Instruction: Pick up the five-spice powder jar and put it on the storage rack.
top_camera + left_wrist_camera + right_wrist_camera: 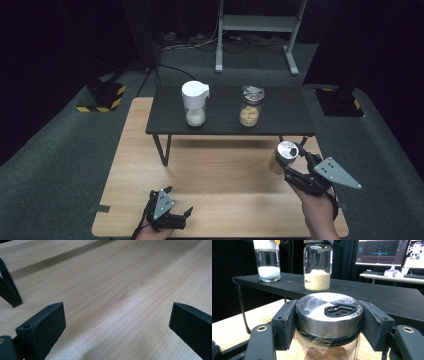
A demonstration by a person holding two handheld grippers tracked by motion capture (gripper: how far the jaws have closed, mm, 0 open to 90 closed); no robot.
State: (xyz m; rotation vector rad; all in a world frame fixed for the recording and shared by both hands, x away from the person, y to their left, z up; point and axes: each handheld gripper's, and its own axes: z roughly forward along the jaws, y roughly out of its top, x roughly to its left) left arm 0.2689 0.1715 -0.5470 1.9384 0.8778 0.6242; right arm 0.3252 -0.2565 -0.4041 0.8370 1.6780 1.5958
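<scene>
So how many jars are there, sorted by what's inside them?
Jar of white grains: 1, with a white lid, on the black shelf.
Jar of yellowish grains: 1, also on the shelf.
Jar of brown powder: 1, with a metal lid, clamped in the right hand-held gripper.
Total: 3 jars.

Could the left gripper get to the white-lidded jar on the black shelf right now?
Probably yes: the left gripper is open and empty, and bare wooden table lies between it and the white-lidded jar.
</scene>
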